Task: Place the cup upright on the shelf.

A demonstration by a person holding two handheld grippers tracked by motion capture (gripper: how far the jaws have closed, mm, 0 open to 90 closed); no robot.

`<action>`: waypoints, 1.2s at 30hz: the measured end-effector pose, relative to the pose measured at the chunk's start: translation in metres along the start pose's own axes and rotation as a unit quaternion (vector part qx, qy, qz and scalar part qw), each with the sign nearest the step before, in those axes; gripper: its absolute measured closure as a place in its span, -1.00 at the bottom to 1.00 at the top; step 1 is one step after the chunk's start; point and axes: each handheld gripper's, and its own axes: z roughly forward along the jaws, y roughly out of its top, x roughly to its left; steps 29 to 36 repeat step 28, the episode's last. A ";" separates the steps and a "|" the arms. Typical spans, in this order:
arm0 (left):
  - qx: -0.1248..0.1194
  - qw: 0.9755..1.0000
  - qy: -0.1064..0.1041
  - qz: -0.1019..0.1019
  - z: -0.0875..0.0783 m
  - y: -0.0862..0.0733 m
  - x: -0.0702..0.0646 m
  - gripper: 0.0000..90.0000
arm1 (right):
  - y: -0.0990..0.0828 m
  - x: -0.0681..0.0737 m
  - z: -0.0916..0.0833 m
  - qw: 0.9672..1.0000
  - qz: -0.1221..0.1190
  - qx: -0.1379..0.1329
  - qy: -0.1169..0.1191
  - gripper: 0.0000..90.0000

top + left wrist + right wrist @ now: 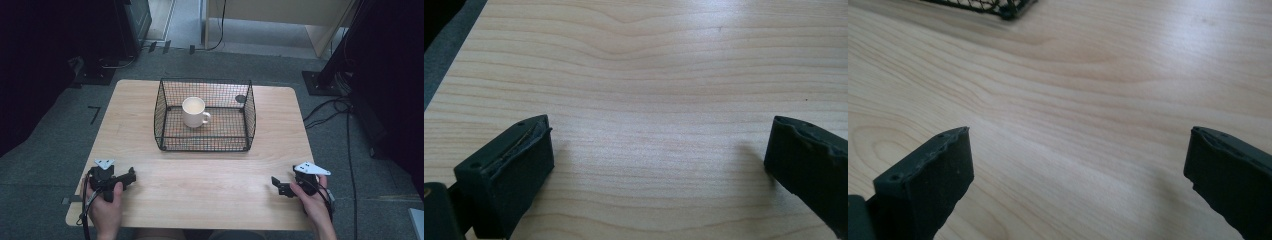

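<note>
One wooden table [150,200] carries everything, and the biggest thing on it is a black wire basket [165,120] sitting toward the far edge, about midway between the left and right edges, its open top facing up. Inside, near the basket's middle and a little toward its far wall, stands a white mug [194,111], upright, mouth to the ceiling, so its long axis runs vertically; the handle sticks out toward the table's right edge and slightly toward the near edge. I judge that handle side the easier one for the right hand to come at. Both grippers wait well apart from the basket, close to the near edge, which reads to me as a resting stance ahead of a reach. The left gripper [131,176] sits by the near left corner, the right gripper [275,182] by the near right corner, each pointing inward toward the table's middle. In the two gripper views the jaws of each stand spread wide with nothing but bare wood between them, holding nothing.
</note>
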 end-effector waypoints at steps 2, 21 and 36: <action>0.000 1.000 0.000 0.000 0.000 0.000 0.000 -1.00 | -0.003 0.000 0.000 1.000 -0.001 0.006 -0.007 -1.00; 0.000 1.000 0.000 0.000 0.000 0.000 0.000 -1.00 | -0.016 0.005 -0.005 0.998 -0.009 0.042 -0.053 -1.00; 0.000 1.000 0.000 0.000 0.000 0.000 0.000 -1.00 | -0.016 0.007 -0.005 0.997 -0.003 0.042 -0.060 -1.00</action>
